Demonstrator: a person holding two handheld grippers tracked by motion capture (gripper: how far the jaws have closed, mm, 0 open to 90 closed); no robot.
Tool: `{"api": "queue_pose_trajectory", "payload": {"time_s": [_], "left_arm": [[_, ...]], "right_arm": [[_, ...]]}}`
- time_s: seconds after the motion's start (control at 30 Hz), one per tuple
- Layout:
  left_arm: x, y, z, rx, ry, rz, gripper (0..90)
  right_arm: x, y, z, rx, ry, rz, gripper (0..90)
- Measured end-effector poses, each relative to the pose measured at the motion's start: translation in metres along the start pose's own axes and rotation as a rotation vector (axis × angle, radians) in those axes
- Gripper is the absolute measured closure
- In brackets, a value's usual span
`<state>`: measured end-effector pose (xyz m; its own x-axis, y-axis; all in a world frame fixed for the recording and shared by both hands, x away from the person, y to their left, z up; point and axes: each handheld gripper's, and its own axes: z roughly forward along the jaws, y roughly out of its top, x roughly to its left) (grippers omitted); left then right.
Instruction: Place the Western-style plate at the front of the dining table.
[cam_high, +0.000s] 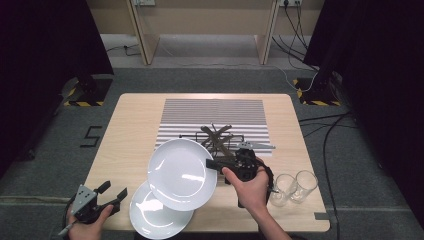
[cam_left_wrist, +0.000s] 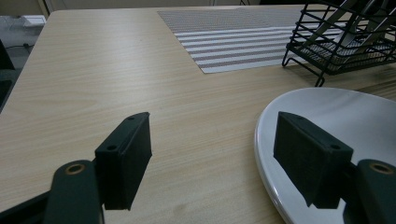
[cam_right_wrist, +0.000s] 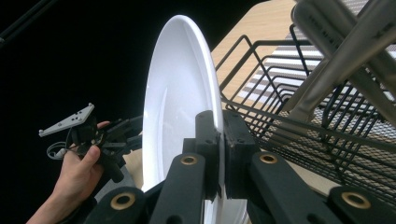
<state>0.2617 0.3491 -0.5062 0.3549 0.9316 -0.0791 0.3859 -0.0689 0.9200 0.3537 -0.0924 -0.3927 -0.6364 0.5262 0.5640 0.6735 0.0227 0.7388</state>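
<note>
Here: round white plate (cam_high: 182, 173), glossy, plain, rim clamped by right tongs (cam_high: 216, 164).

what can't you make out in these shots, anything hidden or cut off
- Lower plate on the table: in the high view the lifted plate, clamped in the right gripper, covers its upper right part; in the left gripper view the frame edge crops it.
- Dish rack: the right gripper and hand hide its near side in the high view.
- Two glasses: too small to tell whether they hold anything.
- Left gripper: open, away from the plates.

Raised plate (cam_high: 182, 173) left of rack (cam_high: 218, 137), glasses (cam_high: 295, 186) right
</note>
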Motion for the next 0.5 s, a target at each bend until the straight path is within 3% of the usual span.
{"api": "queue_pose_trajectory", "payload": {"time_s": [0.5], "left_arm": [[-0.0046,0.0001,0.0022,0.006,-0.004,0.022,27.7]], "right_arm": [[-0.0013,0.0055,-0.0096,-0.032,-0.008,-0.004,86.8]]}}
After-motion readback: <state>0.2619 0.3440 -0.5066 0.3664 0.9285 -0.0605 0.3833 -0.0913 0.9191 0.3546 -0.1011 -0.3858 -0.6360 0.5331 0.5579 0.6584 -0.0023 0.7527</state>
